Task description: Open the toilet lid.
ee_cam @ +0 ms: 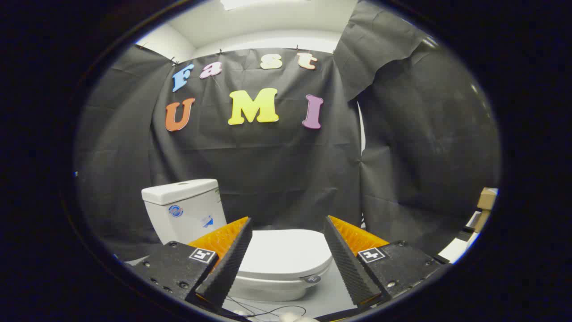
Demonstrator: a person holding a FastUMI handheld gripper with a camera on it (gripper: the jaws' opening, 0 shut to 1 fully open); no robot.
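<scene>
Gripper view: looks forward along two black ribbed fingers with orange backs, out toward a white ceramic toilet standing before black cloth.
Gripper [288, 223]: its fingers stand wide apart and press on nothing, with clear space between the tips.
Left finger [225, 264]: black toothed pad slanting up to a point, with a small black-and-white square marker on the block at its base.
Right finger [346, 261]: the mirror of the left, and it carries a square marker of the same kind on its block.
White plastic toilet lid [286, 255]: lies flat and closed over the bowl, beyond the fingertips and seen in the gap between them; neither finger touches it.
Small dark round tag [311, 278]: sits at the lid's front rim, on the side nearer the right finger.
White toilet tank [185, 208]: stands upright behind the left finger, its flat cover on top and two blue stickers on its front face.
Grey floor [328, 297]: shows below the bowl, between the fingers.
Thin dark cable [268, 309]: trails across the floor just ahead of the finger bases.
Brown cardboard box [487, 197]: sits well apart from the toilet, beyond the right finger, beside some pale flat things too small to make out.
</scene>
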